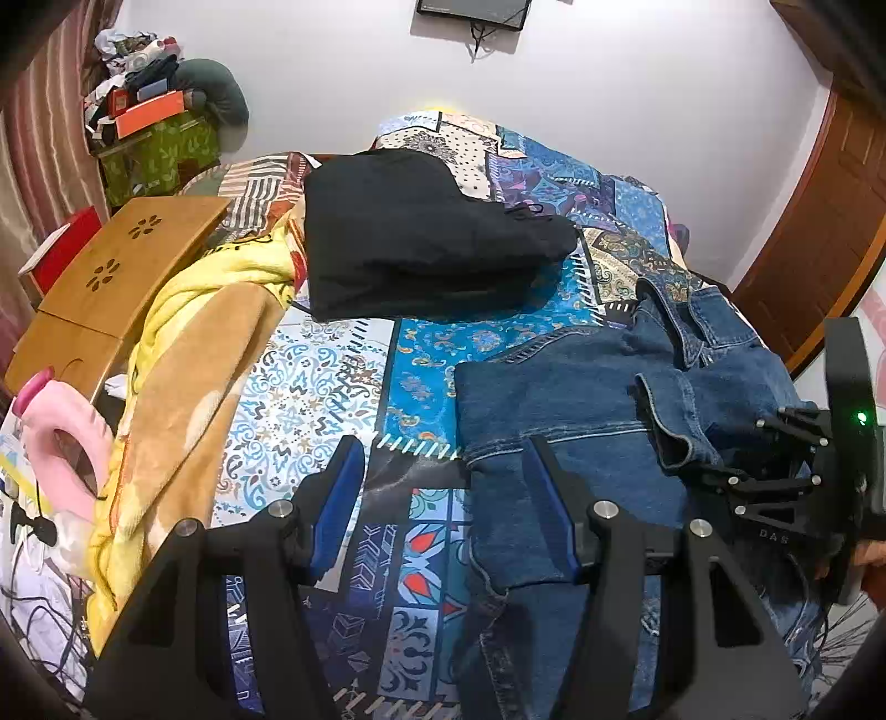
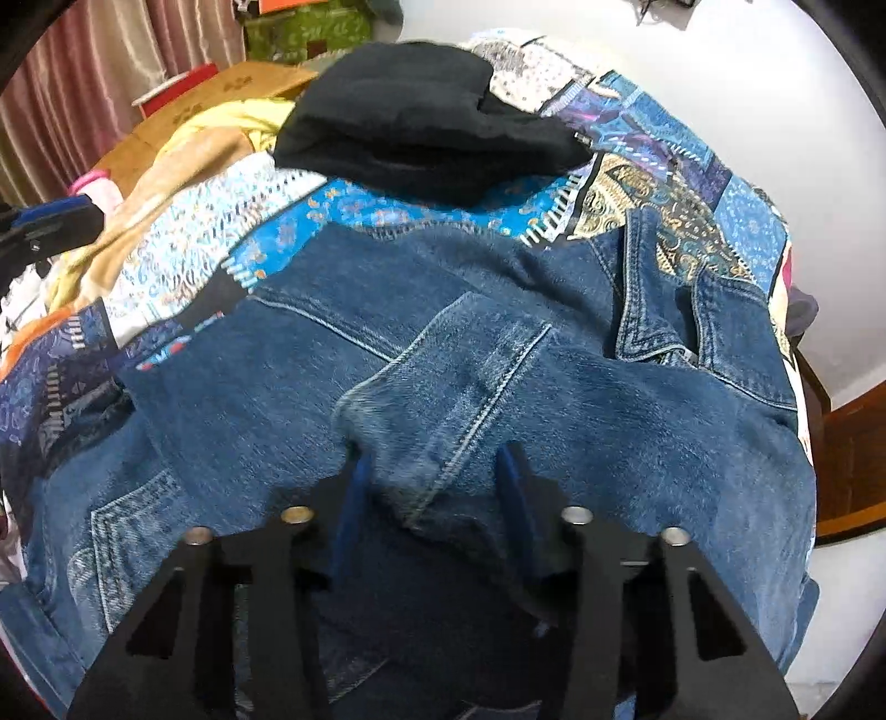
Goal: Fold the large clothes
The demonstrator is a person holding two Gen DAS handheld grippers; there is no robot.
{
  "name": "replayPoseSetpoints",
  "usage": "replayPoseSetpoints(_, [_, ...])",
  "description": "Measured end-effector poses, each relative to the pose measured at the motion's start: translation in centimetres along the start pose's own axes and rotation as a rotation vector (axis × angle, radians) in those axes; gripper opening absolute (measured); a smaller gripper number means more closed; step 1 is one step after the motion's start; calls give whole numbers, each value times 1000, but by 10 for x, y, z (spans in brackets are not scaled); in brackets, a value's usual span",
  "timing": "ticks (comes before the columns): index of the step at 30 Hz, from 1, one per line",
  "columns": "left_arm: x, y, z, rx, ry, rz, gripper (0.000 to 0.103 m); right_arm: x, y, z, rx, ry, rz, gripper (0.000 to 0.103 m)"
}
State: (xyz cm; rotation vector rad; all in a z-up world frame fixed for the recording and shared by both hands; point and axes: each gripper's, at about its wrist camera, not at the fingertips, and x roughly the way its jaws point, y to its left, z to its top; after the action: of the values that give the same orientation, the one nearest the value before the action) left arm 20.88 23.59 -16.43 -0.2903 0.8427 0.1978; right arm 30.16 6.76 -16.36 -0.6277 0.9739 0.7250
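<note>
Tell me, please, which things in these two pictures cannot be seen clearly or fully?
- Left wrist view: the right gripper sits at the frame's edge; its fingertips sink behind denim, so its state is unclear.
- Right wrist view: the denim jacket fills the frame; the right gripper's own body hides its near hem.
- Right wrist view: the black garment is blurred.
- Left wrist view: the wall screen is cut off at the top.

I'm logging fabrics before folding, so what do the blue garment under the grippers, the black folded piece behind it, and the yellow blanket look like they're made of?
Blue garment: denim, going by the faded twill weave and pale contrast stitching along seams.
Black folded piece: soft matte cloth, possibly cotton knit; weave too dark to tell.
Yellow blanket: plush fleece by its fuzzy nap.
</note>
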Motion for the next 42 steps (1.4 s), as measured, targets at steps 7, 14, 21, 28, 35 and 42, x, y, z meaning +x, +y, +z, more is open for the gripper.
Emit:
replayPoseSetpoints(7, [-6,-15,3,33,-7,-13,58,-37,-7,-3,66,-151,-27,12])
replayPoseSetpoints(14, [-15,-36,7,63,-33,-54,58,-92,-37,-6,146,-293,-14,12])
replayPoseSetpoints(21, [-15,-63,14,93,-25,-104,58,-152,-86,-20,291,-457,-56,10])
replayPoseSetpoints(28, [-16,-91,20,150,-19,-115,58,-189,-136,-52,467,-577,-113,7])
replayPoseSetpoints(35, [-18,-114,16,195,-20,-130,58,-186,-155,-87,524,-531,-153,7])
replayPoseSetpoints(42, [-5,-126,8,226,19,-129,58,-143,-163,-95,573,-336,-50,35])
